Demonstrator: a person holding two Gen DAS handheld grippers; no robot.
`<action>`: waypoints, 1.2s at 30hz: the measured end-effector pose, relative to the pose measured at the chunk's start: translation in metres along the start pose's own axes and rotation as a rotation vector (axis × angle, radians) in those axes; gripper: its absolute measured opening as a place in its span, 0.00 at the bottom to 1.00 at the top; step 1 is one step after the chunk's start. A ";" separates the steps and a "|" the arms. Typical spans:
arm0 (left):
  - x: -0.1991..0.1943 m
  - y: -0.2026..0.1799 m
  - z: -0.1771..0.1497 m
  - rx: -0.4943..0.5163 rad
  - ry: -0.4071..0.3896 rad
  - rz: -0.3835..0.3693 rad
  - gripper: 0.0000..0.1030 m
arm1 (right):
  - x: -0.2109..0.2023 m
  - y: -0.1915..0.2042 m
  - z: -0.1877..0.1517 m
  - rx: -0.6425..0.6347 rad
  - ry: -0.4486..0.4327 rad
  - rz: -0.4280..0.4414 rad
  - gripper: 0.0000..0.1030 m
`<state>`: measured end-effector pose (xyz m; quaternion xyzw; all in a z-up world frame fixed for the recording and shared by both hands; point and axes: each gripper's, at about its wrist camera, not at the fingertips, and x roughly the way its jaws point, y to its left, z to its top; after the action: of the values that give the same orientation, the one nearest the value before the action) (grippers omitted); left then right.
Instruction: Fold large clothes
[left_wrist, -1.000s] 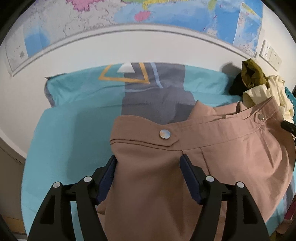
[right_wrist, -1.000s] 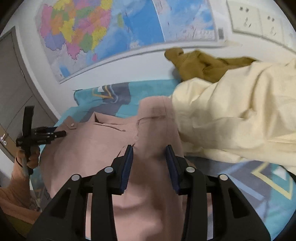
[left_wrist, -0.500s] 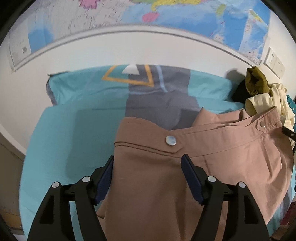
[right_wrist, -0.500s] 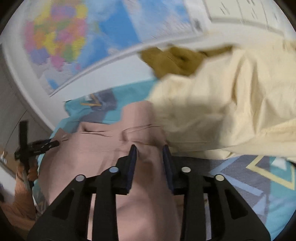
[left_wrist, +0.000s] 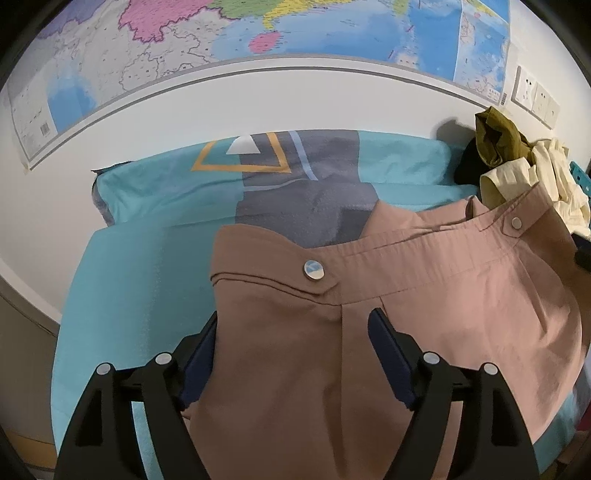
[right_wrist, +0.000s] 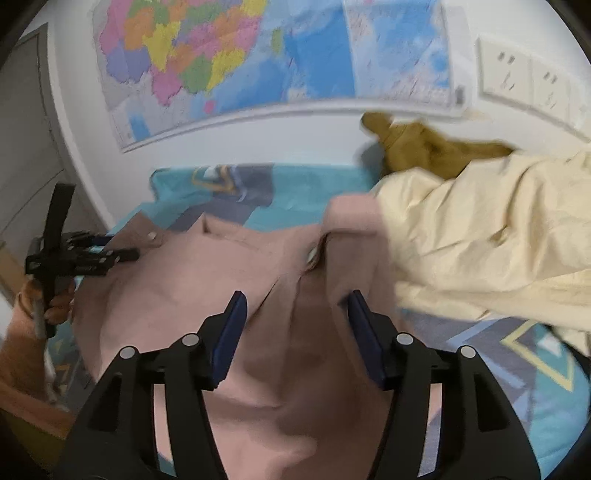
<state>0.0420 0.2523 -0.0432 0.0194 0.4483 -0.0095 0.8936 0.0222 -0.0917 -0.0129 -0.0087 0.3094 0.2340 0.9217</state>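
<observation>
Left wrist: left hand-held gripper (left_wrist: 295, 325) spread over pink trousers (left_wrist: 424, 280).

Pink-brown trousers (left_wrist: 369, 332) spread over the bed (left_wrist: 122, 280), waistband toward the wall.

Left gripper (left_wrist: 295, 332) hangs wide open right over the fabric below a silver button (left_wrist: 313, 269). Olive garment (left_wrist: 495, 140) and cream garment (left_wrist: 546, 173) are piled at the right, map (left_wrist: 258, 33) above.

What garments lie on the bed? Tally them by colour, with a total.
Pinkish-brown trousers: 1
Cream garment: 1
Olive-brown garment: 1
Black garment, mostly hidden: 1
Total: 4
</observation>
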 end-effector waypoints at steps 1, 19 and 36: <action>0.000 0.000 0.000 0.000 0.002 -0.005 0.76 | -0.002 0.001 0.000 -0.002 -0.004 0.018 0.60; 0.047 -0.007 0.011 0.028 0.099 0.006 0.69 | 0.093 0.016 -0.018 -0.047 0.263 0.069 0.04; 0.033 0.019 0.015 0.029 0.036 -0.025 0.72 | 0.110 -0.016 0.001 0.099 0.237 0.014 0.09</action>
<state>0.0742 0.2710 -0.0601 0.0269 0.4642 -0.0271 0.8849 0.1064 -0.0592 -0.0778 0.0115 0.4272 0.2220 0.8764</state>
